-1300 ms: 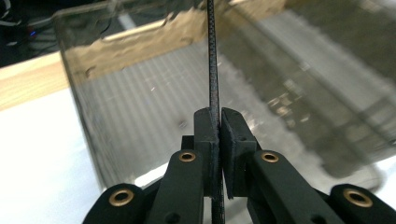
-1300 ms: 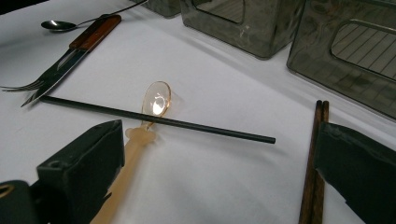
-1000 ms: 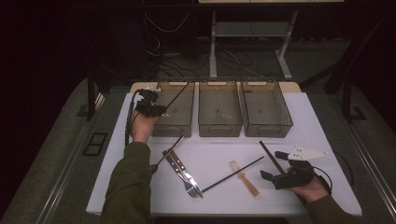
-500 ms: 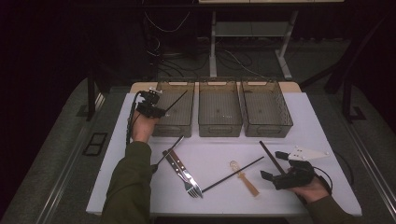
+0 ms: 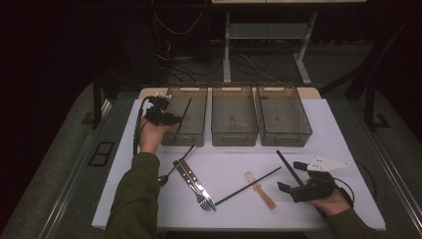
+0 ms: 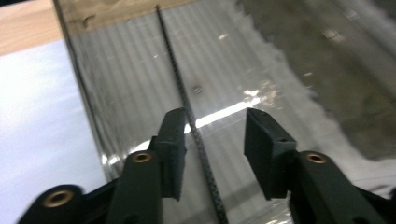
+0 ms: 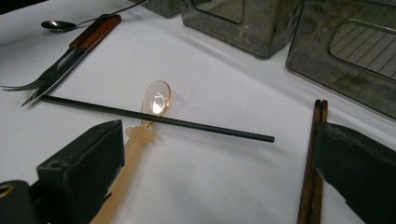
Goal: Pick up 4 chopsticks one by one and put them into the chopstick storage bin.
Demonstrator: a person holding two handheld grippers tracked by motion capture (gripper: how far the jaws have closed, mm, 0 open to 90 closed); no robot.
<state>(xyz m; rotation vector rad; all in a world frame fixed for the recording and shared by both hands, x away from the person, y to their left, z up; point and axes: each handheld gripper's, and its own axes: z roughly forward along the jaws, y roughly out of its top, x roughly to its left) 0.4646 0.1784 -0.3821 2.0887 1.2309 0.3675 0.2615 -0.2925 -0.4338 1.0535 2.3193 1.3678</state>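
Observation:
My left gripper (image 5: 171, 118) hovers at the near left corner of the left bin (image 5: 196, 89). Its jaws have just been opening and now stand apart (image 6: 215, 135). A thin black chopstick (image 6: 180, 79) runs between them, close to the left jaw and not pinched, slanting down into the bin (image 6: 280, 56). From above, that chopstick (image 5: 185, 112) leans inside the bin. My right gripper (image 5: 290, 175) rests open low at the table's right front (image 7: 219, 144). Ahead of it lie a second black chopstick (image 7: 163, 119), an amber plastic spoon (image 7: 156, 100) and a pair of brown chopsticks (image 7: 315, 154).
Two more grey bins (image 5: 234, 130) (image 5: 283, 137) stand in the row to the right. A fork and knife (image 5: 194, 184) and a metal spoon (image 5: 174, 169) lie at the table's left front. The black chopstick (image 5: 246, 186) crosses the amber spoon (image 5: 260, 191).
The black chopstick at the left bin has swung from a long slant to a steeper line, its far end sinking into the bin. Both hands have stayed where they were.

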